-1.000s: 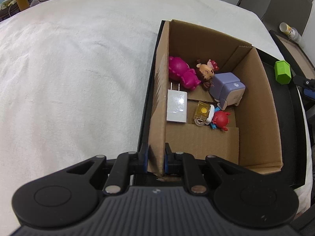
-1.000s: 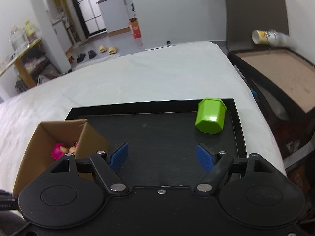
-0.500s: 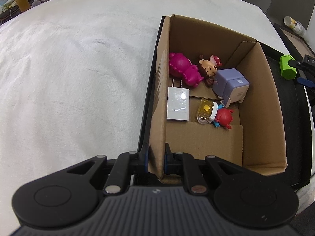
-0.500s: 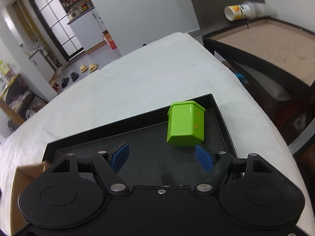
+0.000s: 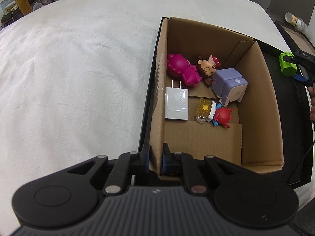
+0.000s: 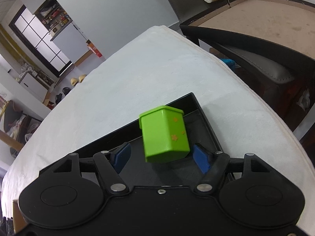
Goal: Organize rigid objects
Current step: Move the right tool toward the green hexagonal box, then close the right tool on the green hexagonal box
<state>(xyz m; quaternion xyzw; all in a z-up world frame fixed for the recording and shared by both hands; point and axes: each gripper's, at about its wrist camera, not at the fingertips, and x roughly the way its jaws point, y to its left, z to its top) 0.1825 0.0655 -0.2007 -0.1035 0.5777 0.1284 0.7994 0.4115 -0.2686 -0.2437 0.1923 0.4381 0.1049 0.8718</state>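
Step in hand: pickup of the last loose piece. The green block (image 6: 164, 134), a faceted box with small orange marks, stands in the far corner of the black tray (image 6: 208, 122), well apart from the toys already in the cardboard box (image 5: 259, 102).

Right gripper (image 6: 161, 156): jaws closing, block between them, blue pads (image 6: 200, 160) just short of its sides; no contact visible on either face (the right pad looks nearer than the left). Tool tilted down toward the tray, view rolled so the tray edge runs on a slant.

Left gripper (image 5: 156, 162): pinched narrow on the near wall of the box, one finger outside, one inside, pointing steeply down; it appears to steady the box.

Inside the box: pink figure (image 5: 183, 69), white charger (image 5: 176, 103), purple cube toy (image 5: 229, 83), red figure (image 5: 221, 116).

Next move, as judged: finish closing squarely on flat faces, lift clear of the tray rim, carry across into the box's bare near floor.
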